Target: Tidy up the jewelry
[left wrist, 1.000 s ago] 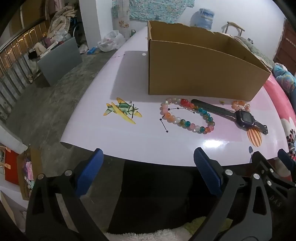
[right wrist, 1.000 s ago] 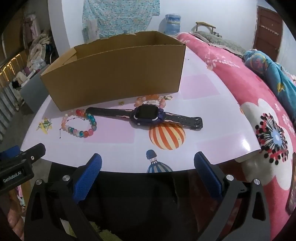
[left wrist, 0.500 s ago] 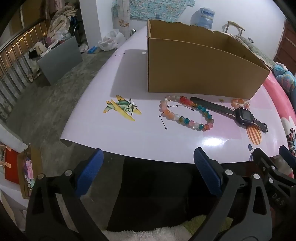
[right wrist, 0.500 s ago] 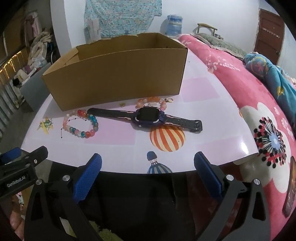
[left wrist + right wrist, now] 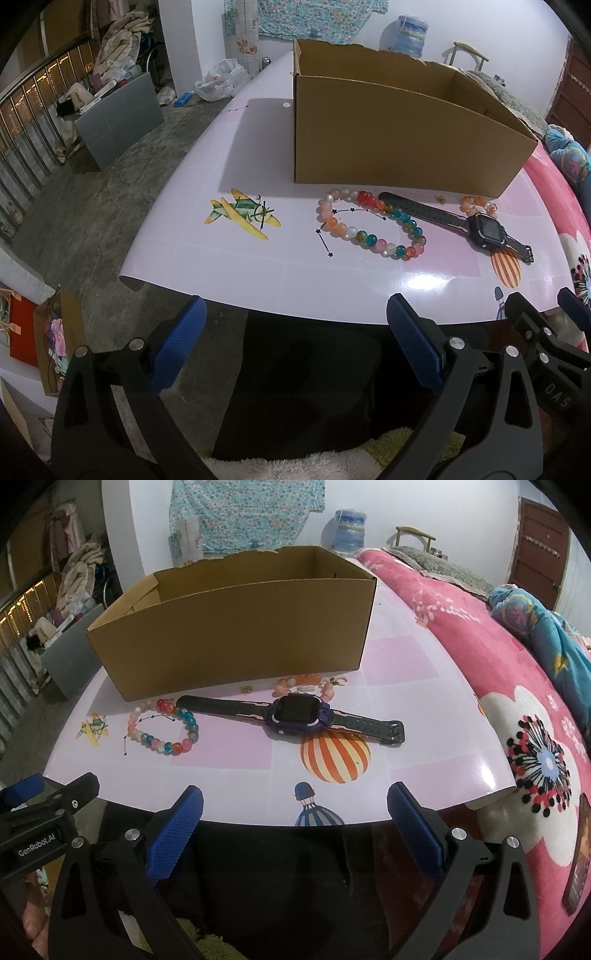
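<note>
A: How much of the sorting is done?

B: Nothing, it seems. The brown cardboard box looks empty where its inside is shown. The multicoloured bead bracelet, the dark purple watch and the small pink bead bracelet are all laid on the pink glossy desk.

A: And the claws?

B: The left claw and right claw are held wide open, with nothing gripped.
</note>
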